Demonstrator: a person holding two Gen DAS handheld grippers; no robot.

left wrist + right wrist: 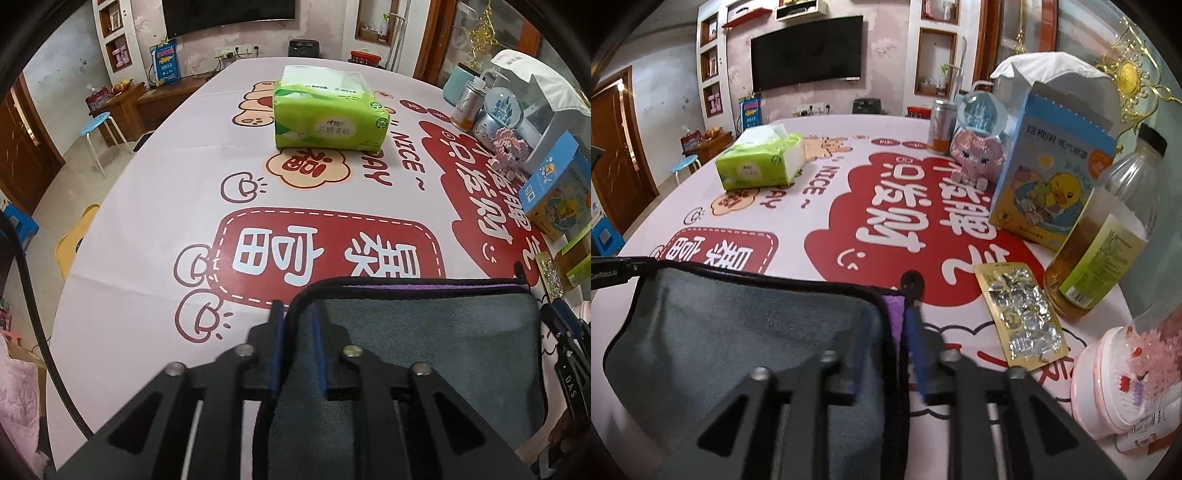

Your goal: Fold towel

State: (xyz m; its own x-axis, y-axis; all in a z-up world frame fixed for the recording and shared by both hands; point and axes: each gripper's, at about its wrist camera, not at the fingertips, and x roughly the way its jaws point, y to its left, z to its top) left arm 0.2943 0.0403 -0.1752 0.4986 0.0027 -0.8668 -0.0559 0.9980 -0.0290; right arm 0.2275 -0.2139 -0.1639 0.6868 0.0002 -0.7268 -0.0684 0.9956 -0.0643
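Home living room: wall television (807,53)

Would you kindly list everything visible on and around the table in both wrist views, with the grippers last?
towel: one, grey with black trim and a purple underside, near table edge, held at both sides
tissue pack: one, green, far centre of table
tablecloth: one, pink with red print, covering table
blister pack: one, gold and silver, right of towel
bottle: one, clear with amber liquid, far right
duck box: one, blue, behind bottle
snow globe: one, blue, back right
stool: one, blue-topped, on floor left
left gripper: shut on towel's left edge
right gripper: shut on towel's right edge
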